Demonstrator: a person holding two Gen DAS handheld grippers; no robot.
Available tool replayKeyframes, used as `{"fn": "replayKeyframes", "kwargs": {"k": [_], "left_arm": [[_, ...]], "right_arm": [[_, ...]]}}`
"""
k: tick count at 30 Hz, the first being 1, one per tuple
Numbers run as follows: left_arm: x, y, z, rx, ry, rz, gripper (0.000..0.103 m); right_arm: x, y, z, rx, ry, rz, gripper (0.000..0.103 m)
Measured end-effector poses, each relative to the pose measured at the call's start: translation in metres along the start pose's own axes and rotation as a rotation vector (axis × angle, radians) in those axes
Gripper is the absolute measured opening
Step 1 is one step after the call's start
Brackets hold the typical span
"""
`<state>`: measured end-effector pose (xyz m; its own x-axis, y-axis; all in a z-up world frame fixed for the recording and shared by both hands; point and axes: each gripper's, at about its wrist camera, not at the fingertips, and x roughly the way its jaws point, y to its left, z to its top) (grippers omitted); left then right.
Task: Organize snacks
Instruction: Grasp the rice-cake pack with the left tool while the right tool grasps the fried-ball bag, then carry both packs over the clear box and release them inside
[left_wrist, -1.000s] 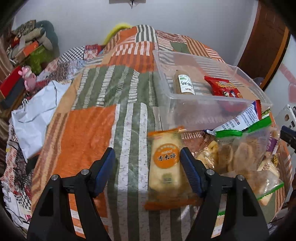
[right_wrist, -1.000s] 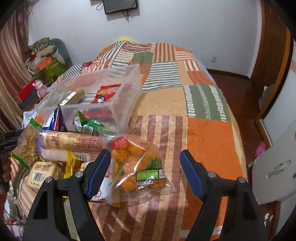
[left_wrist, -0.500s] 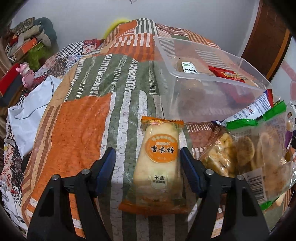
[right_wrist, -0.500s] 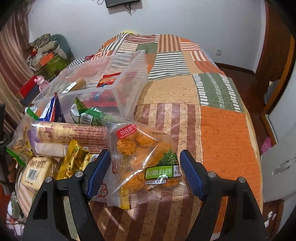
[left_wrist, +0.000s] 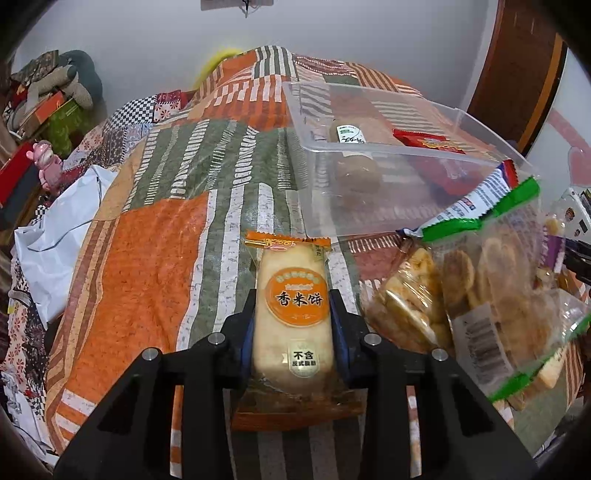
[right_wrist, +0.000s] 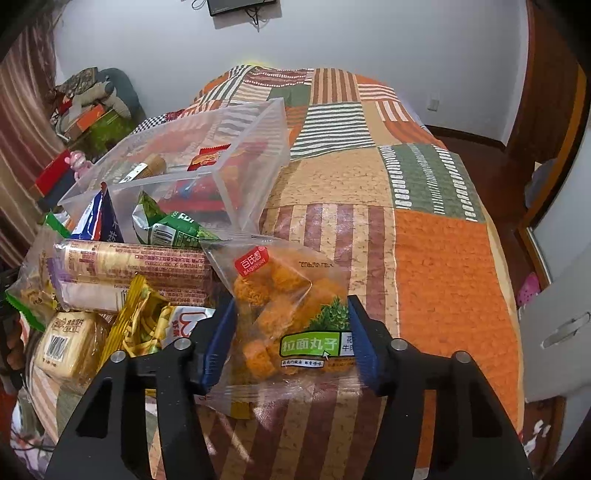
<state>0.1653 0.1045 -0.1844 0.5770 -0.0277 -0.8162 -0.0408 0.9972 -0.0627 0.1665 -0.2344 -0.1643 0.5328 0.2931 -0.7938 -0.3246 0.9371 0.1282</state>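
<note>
The left gripper (left_wrist: 293, 332) squeezes the light, crumbly rice cracker pack (left_wrist: 291, 314); the right gripper (right_wrist: 291, 339) is closing around the crinkly snack bag (right_wrist: 288, 317), with the clear box (right_wrist: 255, 155) at eleven o'clock.

The rice cracker pack (left_wrist: 291, 314) lies on the bed (left_wrist: 147, 288) at lower centre, the clear bin (left_wrist: 388, 155) at upper right behind it, the snack pile (left_wrist: 480, 295) to its right.
</note>
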Motion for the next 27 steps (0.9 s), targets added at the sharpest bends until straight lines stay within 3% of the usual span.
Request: {"fn": "replayKeyframes", "kwargs": {"k": [15,27], "left_arm": [[-0.037,0.01,0.005,-0.041,-0.076,0.006,0.034],[-0.067,-0.001,0.037,-0.011,-0.171,0.02,0.034]], "right_arm": [[-0.026,-0.003,0.005,0.007,-0.065,-0.031,0.049],[-0.049,0.017,0.043,-0.027,-0.182,0.001,0.049]]}}
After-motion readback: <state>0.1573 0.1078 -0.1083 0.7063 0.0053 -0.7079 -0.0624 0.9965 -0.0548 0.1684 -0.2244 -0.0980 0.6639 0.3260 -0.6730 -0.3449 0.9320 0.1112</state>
